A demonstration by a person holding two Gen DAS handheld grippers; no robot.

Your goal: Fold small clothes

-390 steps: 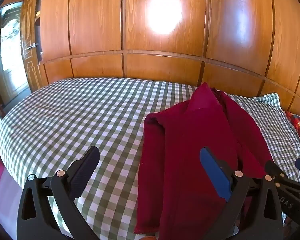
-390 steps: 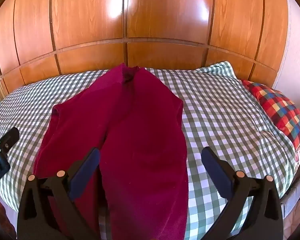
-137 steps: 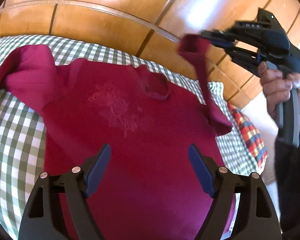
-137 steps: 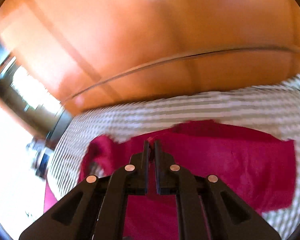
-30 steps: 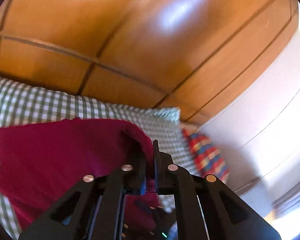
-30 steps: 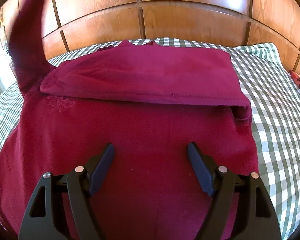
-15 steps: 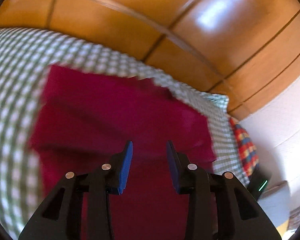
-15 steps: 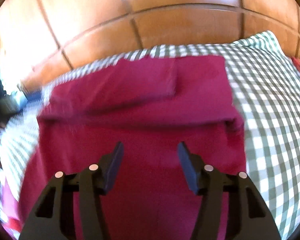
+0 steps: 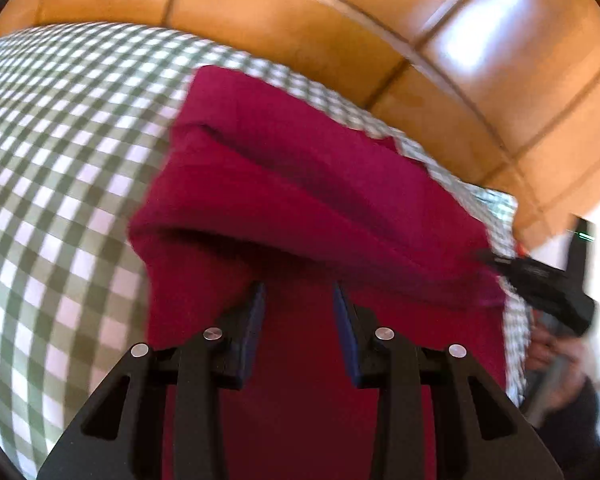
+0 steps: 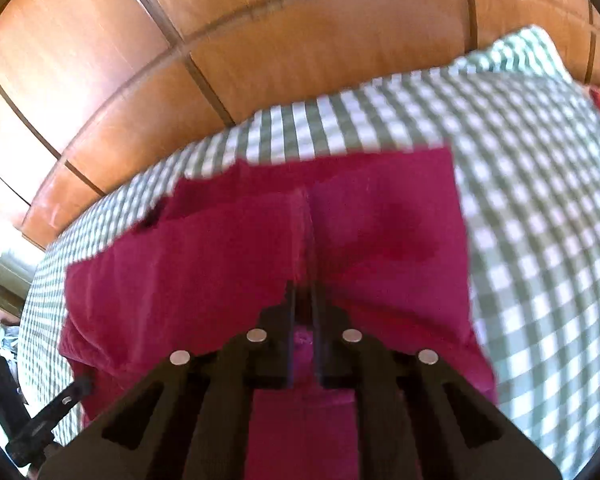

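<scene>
**Desk:** Where does your dark red knit sweater (image 9: 300,184) lie?

**Field:** On the green-and-white checked bedspread (image 9: 60,168), sleeves folded across; your left gripper (image 9: 298,300) hovers narrowly parted and empty over its middle; your right gripper (image 10: 303,292) is nearly closed, apparently pinching a fabric ridge; pinch both layers evenly before lifting.

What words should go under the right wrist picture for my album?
Right gripper shut on a fold of the red top lying on the checked bedspread.
</scene>
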